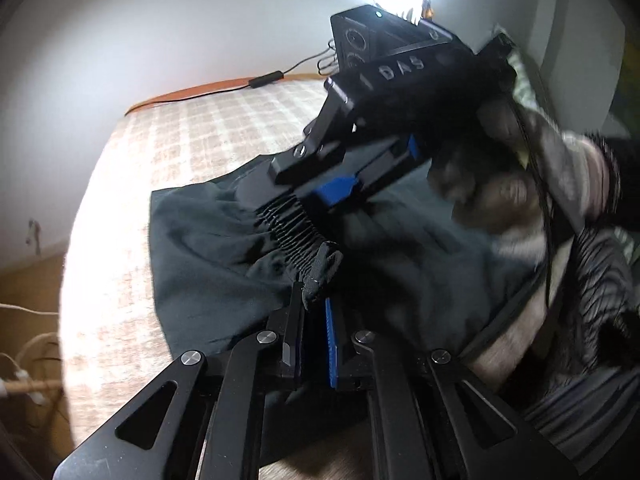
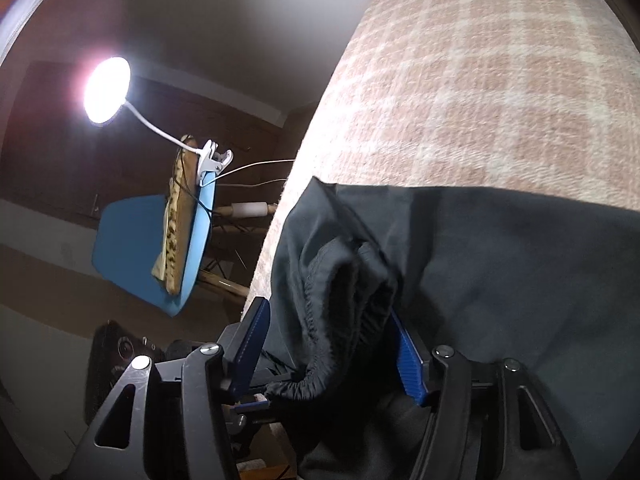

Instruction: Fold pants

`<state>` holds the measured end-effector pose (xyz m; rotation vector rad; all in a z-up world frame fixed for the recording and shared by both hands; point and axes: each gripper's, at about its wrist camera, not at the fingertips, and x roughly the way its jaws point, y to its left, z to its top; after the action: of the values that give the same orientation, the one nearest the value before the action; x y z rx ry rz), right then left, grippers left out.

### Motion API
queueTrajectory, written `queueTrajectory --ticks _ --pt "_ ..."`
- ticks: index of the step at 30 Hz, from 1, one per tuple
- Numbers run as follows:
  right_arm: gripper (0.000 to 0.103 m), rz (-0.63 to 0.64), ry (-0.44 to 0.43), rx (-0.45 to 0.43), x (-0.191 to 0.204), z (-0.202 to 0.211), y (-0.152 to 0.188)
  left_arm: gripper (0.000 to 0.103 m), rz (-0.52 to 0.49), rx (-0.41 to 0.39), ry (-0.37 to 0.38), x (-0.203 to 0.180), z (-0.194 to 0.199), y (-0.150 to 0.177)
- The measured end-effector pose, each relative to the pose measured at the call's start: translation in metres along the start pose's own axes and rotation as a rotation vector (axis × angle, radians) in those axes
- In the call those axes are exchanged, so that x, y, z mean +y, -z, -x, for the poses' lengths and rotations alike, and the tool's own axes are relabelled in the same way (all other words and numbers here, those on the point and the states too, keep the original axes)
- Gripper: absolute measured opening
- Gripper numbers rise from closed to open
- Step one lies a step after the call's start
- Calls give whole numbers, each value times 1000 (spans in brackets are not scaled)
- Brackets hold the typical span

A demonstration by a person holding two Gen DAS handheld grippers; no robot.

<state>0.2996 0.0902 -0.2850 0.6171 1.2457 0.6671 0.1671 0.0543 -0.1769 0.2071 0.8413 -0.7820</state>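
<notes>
Dark grey pants (image 1: pixel 224 240) lie on a bed with a beige checked cover (image 1: pixel 168 140). My left gripper (image 1: pixel 314 300) is shut on the elastic waistband (image 1: pixel 296 232), a bunch of it sticking up between the fingers. In the left wrist view my right gripper (image 1: pixel 288 188) sits just beyond on the same waistband. In the right wrist view the right gripper (image 2: pixel 328 320) has its blue pads (image 2: pixel 410 364) standing apart with the bunched waistband (image 2: pixel 340 304) between them; the pants (image 2: pixel 500 248) spread away to the right.
A bright clip lamp (image 2: pixel 106 90) is fixed to a blue chair (image 2: pixel 140 248) left of the bed. A black cable (image 1: pixel 264 80) lies at the bed's far edge (image 1: pixel 192 94). A white wall stands behind. The bed's left edge (image 2: pixel 280 220) drops off beside the pants.
</notes>
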Motion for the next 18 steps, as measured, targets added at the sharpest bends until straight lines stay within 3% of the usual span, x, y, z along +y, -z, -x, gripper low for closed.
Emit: queueTrajectory --ticks 2,5,6,10,13,18 --pt "60 7 12 -9 4 -4 1 8 -13 2 -15 -2 -3 1" --pt "23 31 66 2 9 -10 0 8 0 3 -12 -6 -11 -4" --pt "18 40 95 0 11 -11 0 10 11 12 -11 -7 -11 -5" --pt "14 42 93 -31 14 6 1 16 76 24 -19 -2 7 -11" --pt "14 40 95 -64 15 33 1 30 155 -58 -60 5 43 -16" --pt "14 37 112 -100 10 87 11 31 208 -93 -136 11 71 -26"
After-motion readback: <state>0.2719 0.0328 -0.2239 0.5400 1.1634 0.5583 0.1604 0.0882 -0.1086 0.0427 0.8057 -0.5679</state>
